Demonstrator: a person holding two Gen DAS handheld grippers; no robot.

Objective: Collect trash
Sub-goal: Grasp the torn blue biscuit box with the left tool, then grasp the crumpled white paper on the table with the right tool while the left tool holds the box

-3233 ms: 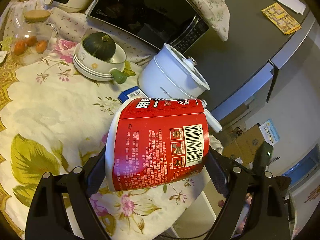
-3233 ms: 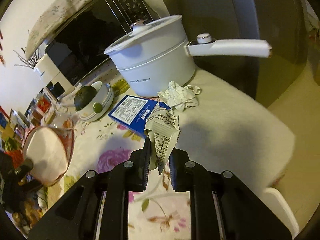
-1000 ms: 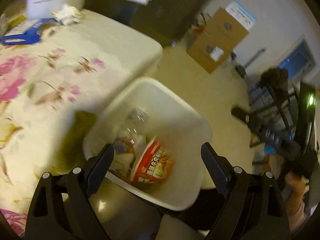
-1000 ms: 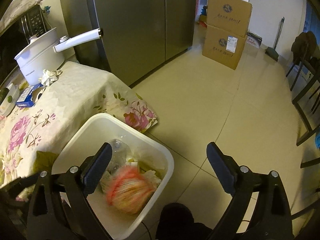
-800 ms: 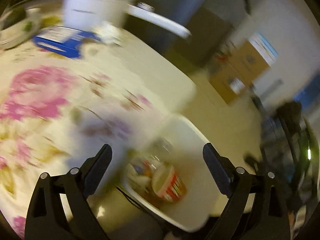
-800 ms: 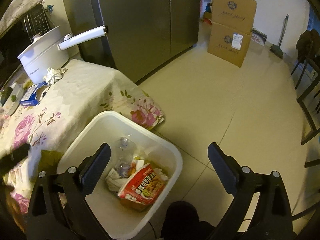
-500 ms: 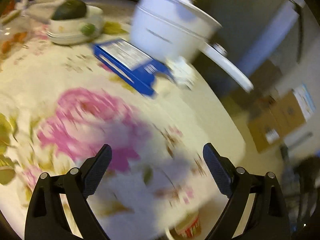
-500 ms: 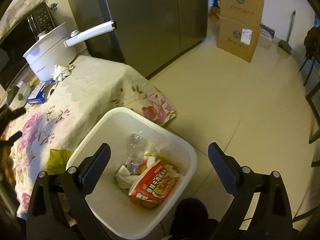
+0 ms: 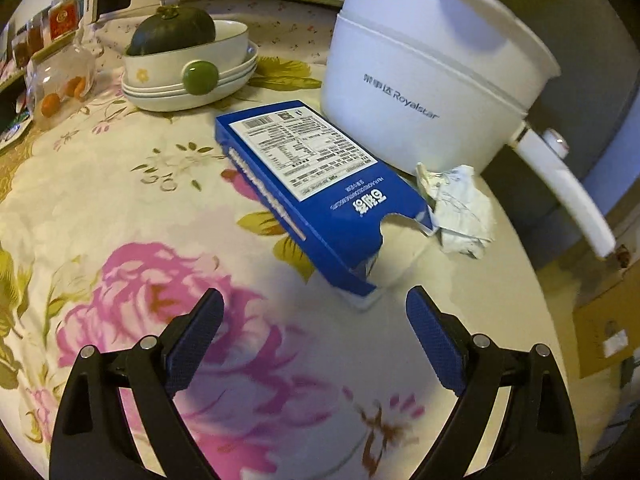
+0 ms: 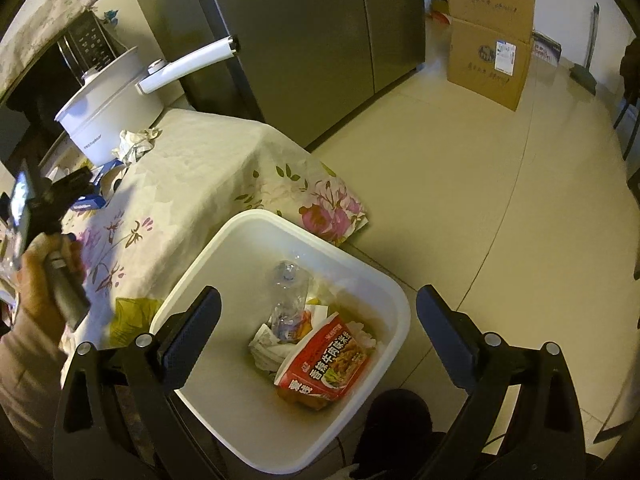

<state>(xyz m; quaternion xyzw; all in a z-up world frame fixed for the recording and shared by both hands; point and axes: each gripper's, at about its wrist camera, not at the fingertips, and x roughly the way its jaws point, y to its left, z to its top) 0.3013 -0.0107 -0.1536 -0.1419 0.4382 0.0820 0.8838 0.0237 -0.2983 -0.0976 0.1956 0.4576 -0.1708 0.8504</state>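
My left gripper is open and empty, low over the flowered tablecloth, just short of the torn blue carton. A crumpled white paper lies right of the carton, by the white pot. My right gripper is open and empty above the white trash bin on the floor. In the bin lie a red noodle cup, a clear plastic bottle and crumpled paper. The right wrist view also shows the left gripper in a hand over the table.
The pot's long white handle sticks out past the table edge. Stacked bowls with a dark squash and a glass jar stand behind. A grey fridge and cardboard boxes stand beyond the bare tiled floor.
The noodle cup and torn paper left the grippers and lie in the bin. My left gripper swung back from the bin to the table, close to the blue carton. The right gripper stays over the bin.
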